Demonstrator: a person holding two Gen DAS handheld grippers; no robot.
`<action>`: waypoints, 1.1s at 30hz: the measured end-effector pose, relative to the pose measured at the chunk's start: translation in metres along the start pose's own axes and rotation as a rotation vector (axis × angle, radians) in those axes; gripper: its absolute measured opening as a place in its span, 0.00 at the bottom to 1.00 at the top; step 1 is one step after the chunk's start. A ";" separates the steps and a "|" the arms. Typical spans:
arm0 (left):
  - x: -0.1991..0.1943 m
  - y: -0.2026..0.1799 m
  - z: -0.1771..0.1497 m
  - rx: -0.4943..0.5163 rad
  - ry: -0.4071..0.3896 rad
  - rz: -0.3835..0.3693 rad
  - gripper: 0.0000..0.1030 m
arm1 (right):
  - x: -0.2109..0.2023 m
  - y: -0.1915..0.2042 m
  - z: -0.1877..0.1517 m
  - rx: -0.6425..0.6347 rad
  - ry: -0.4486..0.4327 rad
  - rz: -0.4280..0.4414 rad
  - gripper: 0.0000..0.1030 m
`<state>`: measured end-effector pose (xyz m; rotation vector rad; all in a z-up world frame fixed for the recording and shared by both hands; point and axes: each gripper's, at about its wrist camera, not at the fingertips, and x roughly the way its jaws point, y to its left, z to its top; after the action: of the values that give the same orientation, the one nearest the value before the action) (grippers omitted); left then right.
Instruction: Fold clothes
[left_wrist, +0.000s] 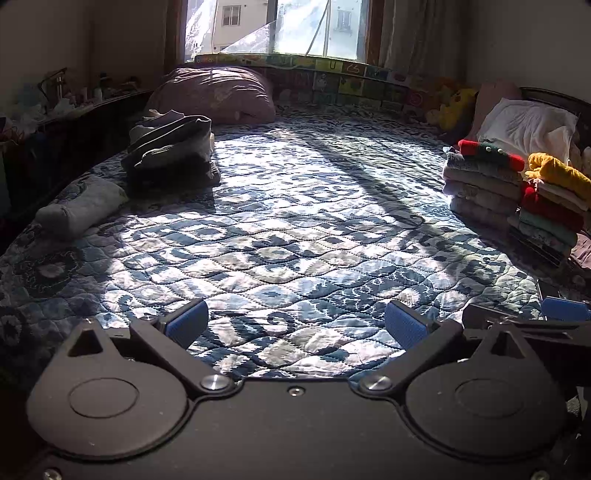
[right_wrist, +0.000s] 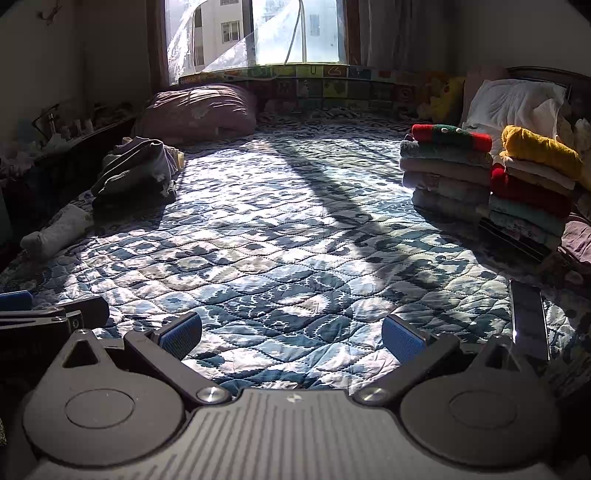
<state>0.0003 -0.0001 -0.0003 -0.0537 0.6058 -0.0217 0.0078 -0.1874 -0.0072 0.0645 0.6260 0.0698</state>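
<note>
The left claw (left_wrist: 295, 325) stands wide open at the bottom of its frame, its two blue pads (left_wrist: 186, 322) far apart with nothing between them, only the quilt (left_wrist: 295, 229) of the bed below. The right claw (right_wrist: 291, 332) is likewise spread open and empty, two blue pads (right_wrist: 181, 334) apart over the same blue-and-white patterned quilt. Each claw shows at the other's edge: the right one's blue tip sits at the lower right of the left view, the left one's at the lower left of the right view. A dark phone (right_wrist: 529, 317) lies flat on the quilt at the lower right of the right view, just beside the right claw. The middle of the bed is bare quilt, half in sun, crossed by one long diagonal shadow. The clothes lie at the sides. At the right of both frames stand two stacks of folded clothes, touching: the rear stack (right_wrist: 445, 173) of about five pieces topped by a red-and-green one, the front stack (right_wrist: 532, 199) of about six topped by a yellow one. At the left, one loose pile (left_wrist: 173, 151) of dark and grey clothes lies unfolded, with one grey roll (left_wrist: 79, 206) just in front of it. One pink pillow (left_wrist: 218, 94) rests at the upper left below the window (left_wrist: 273, 26), and one white pillow (left_wrist: 528, 125) at the upper right behind the stacks.
</note>
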 end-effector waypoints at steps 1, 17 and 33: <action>0.001 0.000 0.000 0.002 0.000 0.001 1.00 | 0.000 0.000 0.000 0.000 0.002 -0.001 0.99; 0.003 -0.003 -0.002 0.014 0.007 0.003 1.00 | 0.001 -0.004 -0.005 -0.005 -0.002 -0.008 0.99; 0.003 -0.003 -0.003 0.016 0.009 -0.001 1.00 | 0.001 -0.004 -0.005 -0.004 0.000 -0.010 0.99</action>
<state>0.0010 -0.0031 -0.0042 -0.0387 0.6143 -0.0280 0.0058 -0.1912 -0.0119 0.0571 0.6263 0.0618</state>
